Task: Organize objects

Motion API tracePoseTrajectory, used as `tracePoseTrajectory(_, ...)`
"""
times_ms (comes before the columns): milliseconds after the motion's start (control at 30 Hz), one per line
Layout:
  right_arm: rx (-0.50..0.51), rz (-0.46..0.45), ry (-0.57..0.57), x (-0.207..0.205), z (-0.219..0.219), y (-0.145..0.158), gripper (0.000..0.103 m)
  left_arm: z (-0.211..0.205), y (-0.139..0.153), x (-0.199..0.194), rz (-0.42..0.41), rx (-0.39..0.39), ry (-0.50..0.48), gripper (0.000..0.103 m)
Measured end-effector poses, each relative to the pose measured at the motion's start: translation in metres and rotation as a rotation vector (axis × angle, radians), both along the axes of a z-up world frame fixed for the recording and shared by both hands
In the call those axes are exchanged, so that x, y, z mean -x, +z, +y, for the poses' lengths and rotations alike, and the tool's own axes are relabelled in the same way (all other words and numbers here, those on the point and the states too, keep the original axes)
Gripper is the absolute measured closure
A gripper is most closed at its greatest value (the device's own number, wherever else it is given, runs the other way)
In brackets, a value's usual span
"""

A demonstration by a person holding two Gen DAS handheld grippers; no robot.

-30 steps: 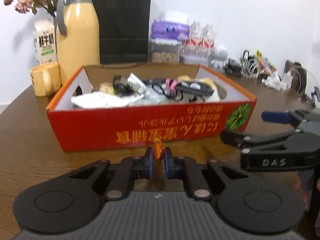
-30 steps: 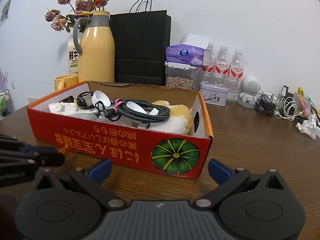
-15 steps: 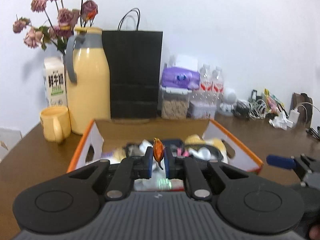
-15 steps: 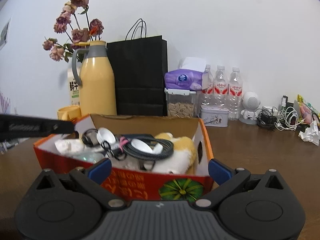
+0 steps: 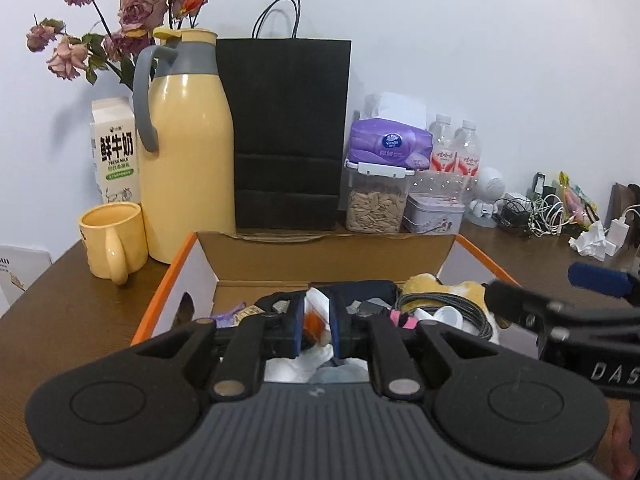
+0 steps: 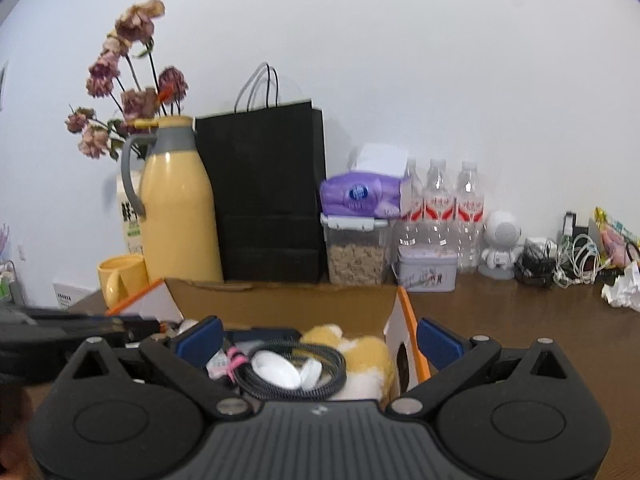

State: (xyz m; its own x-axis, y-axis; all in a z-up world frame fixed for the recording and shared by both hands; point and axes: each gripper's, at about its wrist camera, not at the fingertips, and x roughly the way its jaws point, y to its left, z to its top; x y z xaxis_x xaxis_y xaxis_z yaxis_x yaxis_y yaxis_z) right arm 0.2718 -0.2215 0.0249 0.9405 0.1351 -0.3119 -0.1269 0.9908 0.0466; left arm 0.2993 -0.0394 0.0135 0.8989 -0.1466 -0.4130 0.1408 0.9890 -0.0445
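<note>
At lower centre, the left gripper (image 5: 314, 326), jaws just opening, has a small orange object (image 5: 311, 323) between its pads over the box (image 5: 328, 252), while the right gripper (image 6: 316, 338) is spread wide.

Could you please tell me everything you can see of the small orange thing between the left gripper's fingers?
The small orange piece looks like a crinkled, glossy wrapper, orange with a darker patch. It sits between the blue pads of the left gripper, whose jaws have just been opening; the pads no longer seem to press it. It hangs above the contents of the open cardboard box. Its lower end blends into white paper below.
</note>
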Motion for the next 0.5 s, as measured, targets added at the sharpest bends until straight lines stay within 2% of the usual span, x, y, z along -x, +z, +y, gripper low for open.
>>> tracePoseTrajectory(33,-0.002,0.009,-0.003,-0.001,0.0,-0.003,0.0,-0.001,-0.001,0.0,-0.005,-0.007,0.003,0.082)
tracePoseTrajectory(100,-0.008,0.018,-0.005,-0.002,-0.002,-0.007,0.0,-0.001,-0.001,0.003,-0.024,-0.021,0.013,0.057)
tracePoseTrajectory(133,-0.009,0.018,-0.005,-0.001,-0.002,-0.008,0.0,-0.001,-0.001,0.006,-0.043,-0.029,0.024,0.051)
tracePoseTrajectory(200,-0.003,0.014,-0.003,0.002,-0.001,-0.01,0.0,-0.001,0.003,0.011,-0.079,-0.038,0.041,0.028)
tracePoseTrajectory(300,0.007,0.004,-0.001,0.007,0.0,-0.008,0.0,0.0,0.009,0.019,-0.132,-0.04,0.061,0.004)
tracePoseTrajectory(333,0.007,-0.003,0.001,0.011,0.0,-0.006,0.0,0.0,0.011,0.022,-0.145,-0.042,0.072,0.001)
tracePoseTrajectory(500,0.006,-0.037,0.002,0.029,-0.003,0.007,0.0,0.007,0.021,0.036,-0.149,-0.027,0.104,0.0)
